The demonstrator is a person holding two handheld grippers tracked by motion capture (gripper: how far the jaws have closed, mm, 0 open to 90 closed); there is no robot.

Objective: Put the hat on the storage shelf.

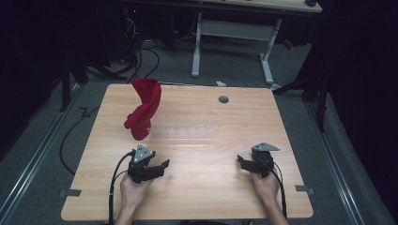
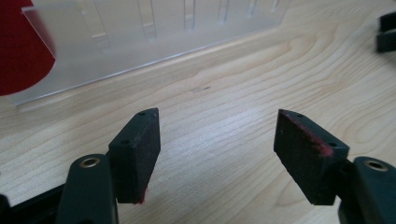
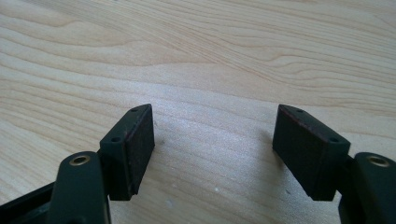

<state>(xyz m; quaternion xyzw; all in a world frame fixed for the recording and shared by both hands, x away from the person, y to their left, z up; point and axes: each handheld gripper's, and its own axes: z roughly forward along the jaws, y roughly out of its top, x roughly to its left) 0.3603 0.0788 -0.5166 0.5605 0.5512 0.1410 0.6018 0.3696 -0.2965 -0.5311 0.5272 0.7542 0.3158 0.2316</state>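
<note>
A twisted red cloth (image 1: 144, 110) stands upright at the left end of a clear plastic slotted rack (image 1: 183, 132) in the middle of the wooden table (image 1: 206, 197). In the left gripper view the rack (image 2: 154, 42) lies ahead, with the red cloth (image 2: 18, 51) behind its left end. My left gripper (image 1: 162, 164) rests low over the table in front of the rack, open with nothing between the jaws (image 2: 217, 116). My right gripper (image 1: 240, 162) sits at the table's right front, pointing left. It is open over bare wood (image 3: 213, 112).
A grey round cable port (image 1: 223, 99) is set in the table's far side. Behind the table stand a white desk frame (image 1: 197, 47) and loose cables on the floor (image 1: 141, 56). The right gripper's jaw tip shows at the far right of the left gripper view (image 2: 386, 32).
</note>
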